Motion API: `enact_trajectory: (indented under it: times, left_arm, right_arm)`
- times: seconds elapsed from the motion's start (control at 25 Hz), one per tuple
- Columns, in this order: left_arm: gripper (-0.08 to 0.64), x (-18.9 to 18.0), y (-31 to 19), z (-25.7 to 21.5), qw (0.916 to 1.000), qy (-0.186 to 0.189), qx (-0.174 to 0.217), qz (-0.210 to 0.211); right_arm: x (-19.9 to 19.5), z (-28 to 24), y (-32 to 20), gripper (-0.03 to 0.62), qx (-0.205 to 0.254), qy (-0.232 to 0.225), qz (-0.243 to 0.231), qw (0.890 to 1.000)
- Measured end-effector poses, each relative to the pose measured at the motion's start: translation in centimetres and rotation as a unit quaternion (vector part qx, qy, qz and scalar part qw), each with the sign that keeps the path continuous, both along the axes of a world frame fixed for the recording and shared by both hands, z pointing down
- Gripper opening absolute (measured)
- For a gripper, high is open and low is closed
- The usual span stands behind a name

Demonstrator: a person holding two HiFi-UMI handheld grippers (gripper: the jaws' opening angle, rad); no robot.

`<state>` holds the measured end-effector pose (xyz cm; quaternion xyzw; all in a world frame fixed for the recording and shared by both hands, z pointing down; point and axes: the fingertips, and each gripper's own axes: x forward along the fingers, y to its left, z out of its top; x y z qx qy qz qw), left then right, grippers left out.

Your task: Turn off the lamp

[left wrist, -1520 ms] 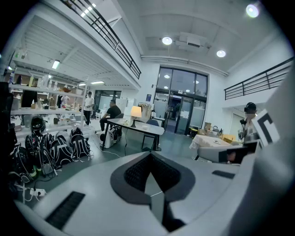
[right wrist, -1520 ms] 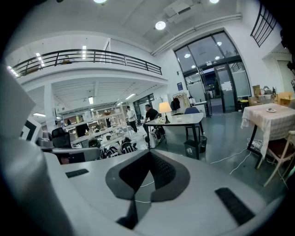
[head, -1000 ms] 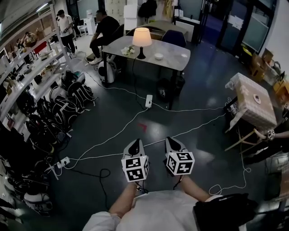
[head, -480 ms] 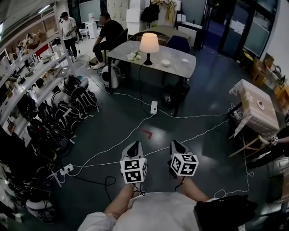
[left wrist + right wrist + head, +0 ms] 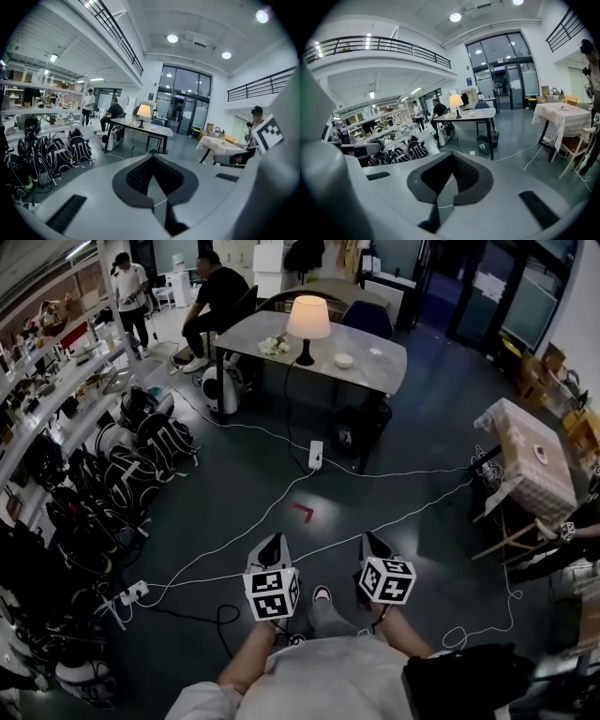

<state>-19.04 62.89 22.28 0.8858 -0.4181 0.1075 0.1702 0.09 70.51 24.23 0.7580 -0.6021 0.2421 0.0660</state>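
Since the earlier frames, both of my grippers have sunk lower in the head view, and my shoe (image 5: 322, 594) has stepped in between them. I judge this as the walking approach, with no switch in reach yet. My left gripper (image 5: 270, 547) is closed and empty, and my right gripper (image 5: 375, 547) likewise. The lamp (image 5: 308, 322) stands lit, a cream shade on a dark stem, on the grey table (image 5: 375, 357), well apart from both tools.

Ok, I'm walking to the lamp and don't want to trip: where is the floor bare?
Bare floor: around the red mark between the two white cables, and right of the grey table toward the cloth-covered table. Crowded: backpacks along the shelves at left.
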Motion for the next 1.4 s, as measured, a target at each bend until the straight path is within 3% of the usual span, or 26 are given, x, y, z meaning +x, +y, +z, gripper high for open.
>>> enact_trajectory:
  times: [0.56,1.4]
  left_arm:
    - [-0.005,2.8,-12.0,0.4,0.9986,-0.015,-0.005,-0.05]
    - [-0.005,9.8,-25.3,-0.1,0.9968,-0.051,0.003,-0.062]
  right_arm:
    - [3.4,0.9,-15.1,-0.002,-0.01,0.003,-0.062,0.998]
    - [11.1,1.8,-29.4,-0.002,-0.004,-0.037,-0.068,0.997]
